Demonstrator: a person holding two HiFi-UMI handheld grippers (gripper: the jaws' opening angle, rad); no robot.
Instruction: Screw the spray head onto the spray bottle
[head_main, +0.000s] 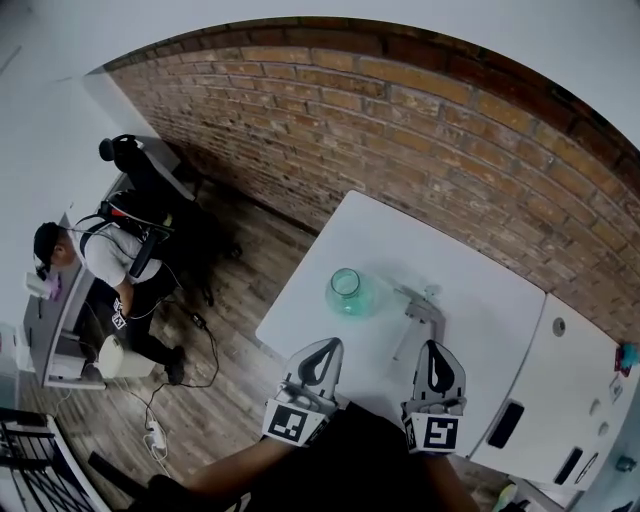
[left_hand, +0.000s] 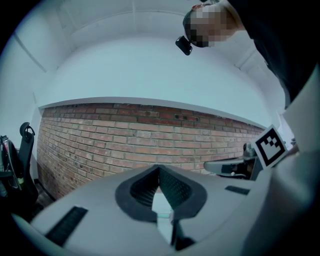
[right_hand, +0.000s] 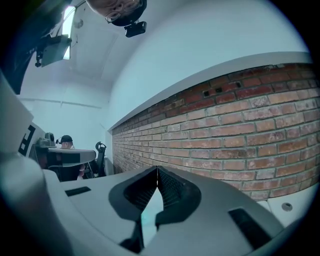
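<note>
A clear green-tinted spray bottle (head_main: 347, 292) stands open-topped on the white table (head_main: 400, 235). To its right the grey spray head (head_main: 425, 308) lies on its side, its thin tube trailing toward me. My left gripper (head_main: 326, 346) hovers at the table's near edge just below the bottle, shut and empty. My right gripper (head_main: 432, 348) is held below the spray head, also shut with nothing in it. In the left gripper view the jaws (left_hand: 159, 168) meet at their tips and point at the brick wall. The right gripper view shows the same (right_hand: 157, 169). Neither gripper view shows the bottle or spray head.
A brick wall (head_main: 420, 110) runs behind the table. A white cabinet (head_main: 560, 400) adjoins the table's right side. On the left, a person (head_main: 105, 250) sits at a desk beside a black chair (head_main: 135, 160), with cables (head_main: 175, 390) on the wooden floor.
</note>
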